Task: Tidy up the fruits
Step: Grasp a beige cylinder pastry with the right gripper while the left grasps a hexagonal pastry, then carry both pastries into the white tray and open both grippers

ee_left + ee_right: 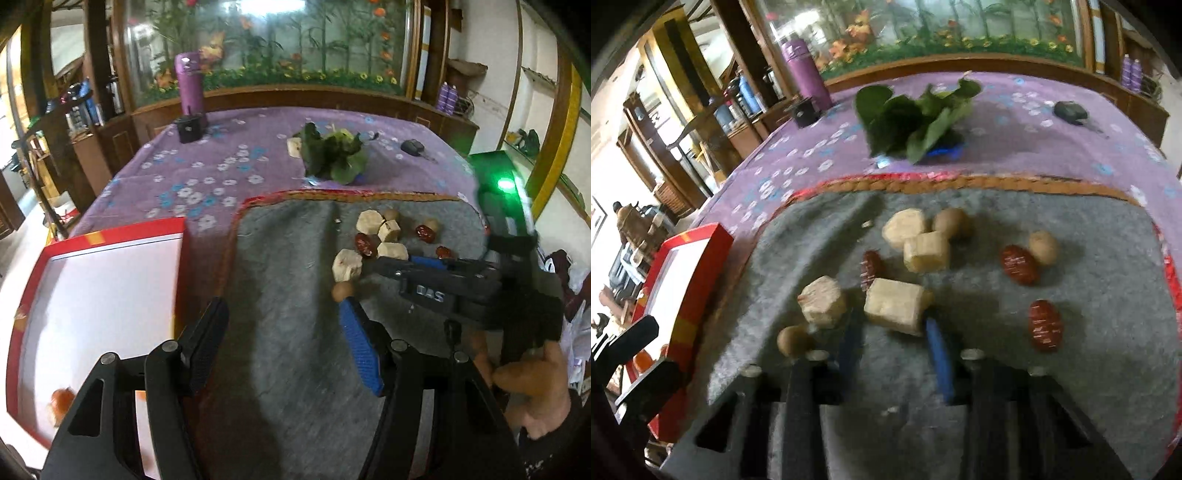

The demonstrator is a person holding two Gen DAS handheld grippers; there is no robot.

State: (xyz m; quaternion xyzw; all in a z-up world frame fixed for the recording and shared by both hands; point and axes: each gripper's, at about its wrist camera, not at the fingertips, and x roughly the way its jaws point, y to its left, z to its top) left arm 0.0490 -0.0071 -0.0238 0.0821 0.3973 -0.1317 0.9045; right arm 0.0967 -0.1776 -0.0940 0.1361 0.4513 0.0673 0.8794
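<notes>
Several pale cut fruit chunks [895, 304], red dates [1045, 325] and small brown round fruits [792, 340] lie on a grey felt mat [1034, 387]. My right gripper [892, 326] is open just in front of the nearest pale chunk, its blue pads on either side of it. It also shows in the left wrist view [402, 264], by the fruit pile [382, 230]. My left gripper [282, 314] is open and empty over the mat, beside a red-rimmed white box [99, 306] holding an orange fruit [61, 400].
The mat lies on a purple flowered tablecloth [192, 166]. Farther back are a bunch of green leaves [332, 155], a purple bottle [190, 85], a small black box [189, 127] and a black key fob [412, 147]. Wooden shelves surround the table.
</notes>
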